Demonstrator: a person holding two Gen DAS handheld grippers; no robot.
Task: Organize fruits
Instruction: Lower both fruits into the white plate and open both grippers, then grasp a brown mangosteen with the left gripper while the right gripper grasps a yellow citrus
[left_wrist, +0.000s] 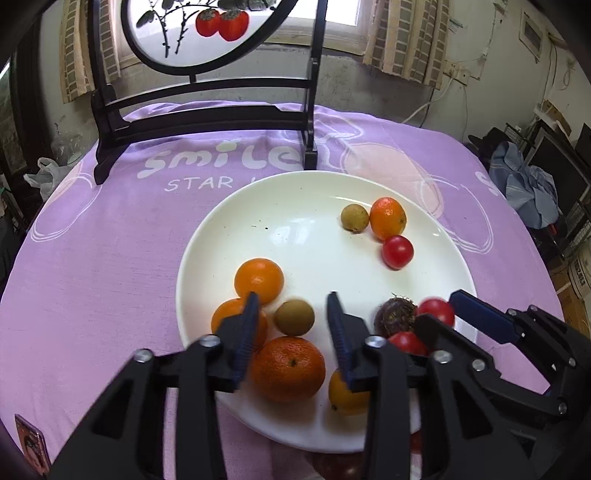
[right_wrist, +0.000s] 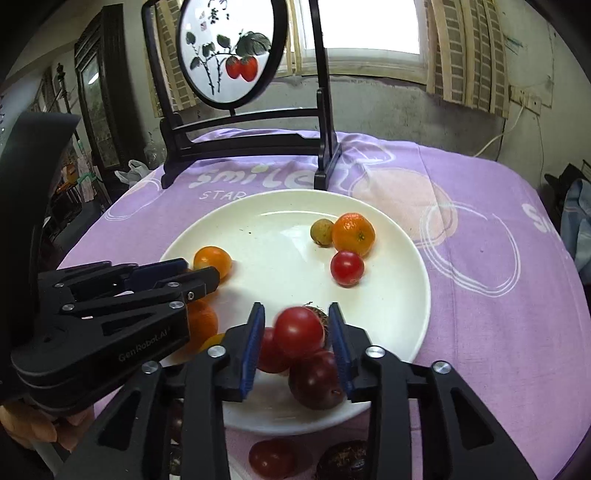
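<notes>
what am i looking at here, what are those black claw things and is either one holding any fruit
Each is a hand-held gripper: two-finger tongs a person carries, with a camera looking along the fingers. One picture comes from the left hand-held gripper, the other from the right hand-held gripper. Below them a white plate sits on a purple cloth, holding oranges, red tomatoes and small brown fruits. The left jaws stand open around a brown fruit without touching it. A tomato sits between the right jaws, seemingly just released.
</notes>
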